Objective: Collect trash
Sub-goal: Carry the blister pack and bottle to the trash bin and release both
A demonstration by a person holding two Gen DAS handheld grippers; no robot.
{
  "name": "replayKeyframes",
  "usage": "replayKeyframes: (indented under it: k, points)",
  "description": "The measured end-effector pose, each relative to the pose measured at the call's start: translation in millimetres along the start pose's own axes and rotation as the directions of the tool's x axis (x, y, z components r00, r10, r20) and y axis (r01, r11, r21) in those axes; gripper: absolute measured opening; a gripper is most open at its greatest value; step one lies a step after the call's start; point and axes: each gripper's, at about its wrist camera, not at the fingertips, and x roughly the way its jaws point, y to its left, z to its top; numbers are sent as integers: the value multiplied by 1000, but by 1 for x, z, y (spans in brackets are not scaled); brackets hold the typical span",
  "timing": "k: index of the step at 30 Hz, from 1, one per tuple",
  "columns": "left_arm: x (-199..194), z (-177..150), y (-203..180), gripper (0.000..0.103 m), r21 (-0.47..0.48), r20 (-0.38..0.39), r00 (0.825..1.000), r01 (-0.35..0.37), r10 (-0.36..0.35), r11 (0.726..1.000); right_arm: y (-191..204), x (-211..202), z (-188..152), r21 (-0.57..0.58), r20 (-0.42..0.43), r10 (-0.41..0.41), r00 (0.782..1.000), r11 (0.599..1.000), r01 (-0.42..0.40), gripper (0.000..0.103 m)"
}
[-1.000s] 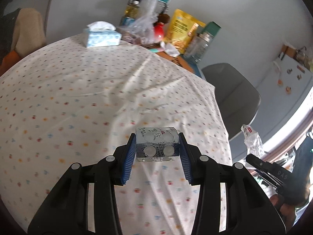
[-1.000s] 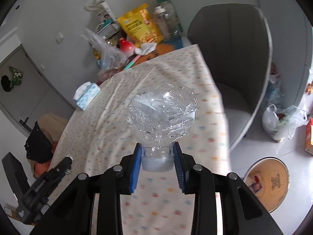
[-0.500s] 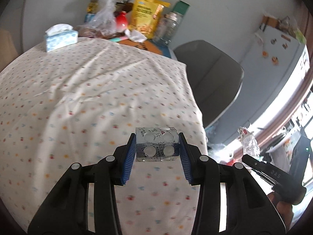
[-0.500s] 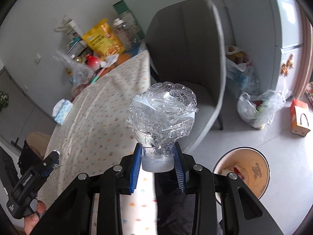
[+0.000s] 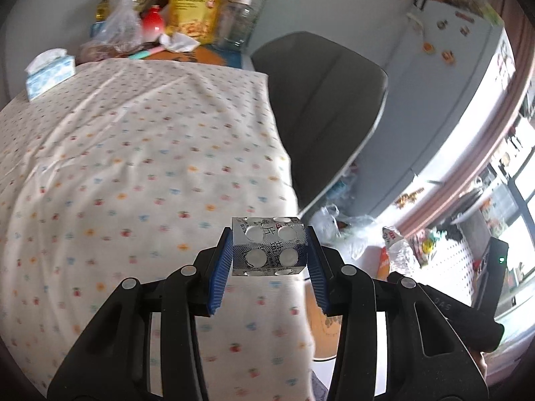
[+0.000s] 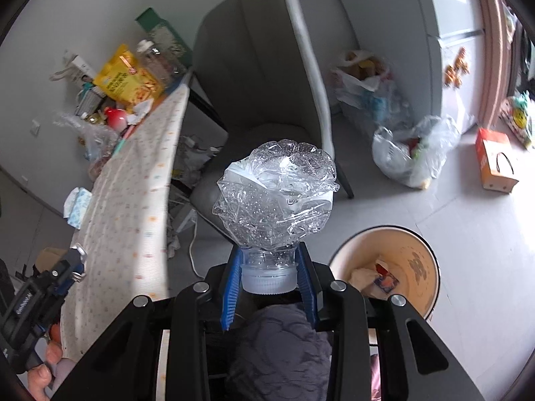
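Pads of your left gripper (image 5: pixel 269 260) are partly closed on a foil pill strip (image 5: pixel 269 246), blue faces pressing its two side edges; strip sits flat between them, over the near edge of the table (image 5: pixel 133 153) w/ the dotted cloth. Right gripper (image 6: pixel 269 275) is narrower, clamped on the capped neck of a crushed clear bottle (image 6: pixel 276 197), crumpled body sticking out past the tips.

Outward from there: bin (image 6: pixel 401 250) stands on the floor just right of the right gripper, some trash already in it. Grey chair (image 6: pixel 267 77) is behind the bottle, plastic bags (image 6: pixel 414 153) further back by the fridge.

Risks, as I judge them:
- Strip is held by thin edges only, so it could bow and pop out if you swing or squeeze harder.
- Bottle is light and wide; let go off-centre and it may catch the bin rim and bounce onto the floor.
- Left gripper is not over the bin yet; releasing here puts the strip back on the table or your lap.
- Both grippers are close together; watch they don't knock over the bin opening.
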Motion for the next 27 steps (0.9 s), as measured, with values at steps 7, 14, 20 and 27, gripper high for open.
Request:
replayKeyframes:
  k: [7, 14, 20, 27]
  points:
    - [19, 0, -28, 42, 55, -51, 999, 18, -15, 998, -46, 13, -4, 104, -30, -20, 999, 994, 23, 32]
    - [36, -3, -63, 42, 119, -98, 994, 56, -45, 991, -87, 26, -8, 200, -58, -22, 998, 979, 33, 40]
    - [52, -13, -101, 42, 185, -155, 985, 99, -70, 978, -115, 21, -10, 228, -46, -12, 999, 973, 23, 70]
    - [71, -28, -149, 43, 252, -228, 967, 169, -112, 953, -152, -10, -16, 278, 5, -21, 1000, 961, 19, 72]
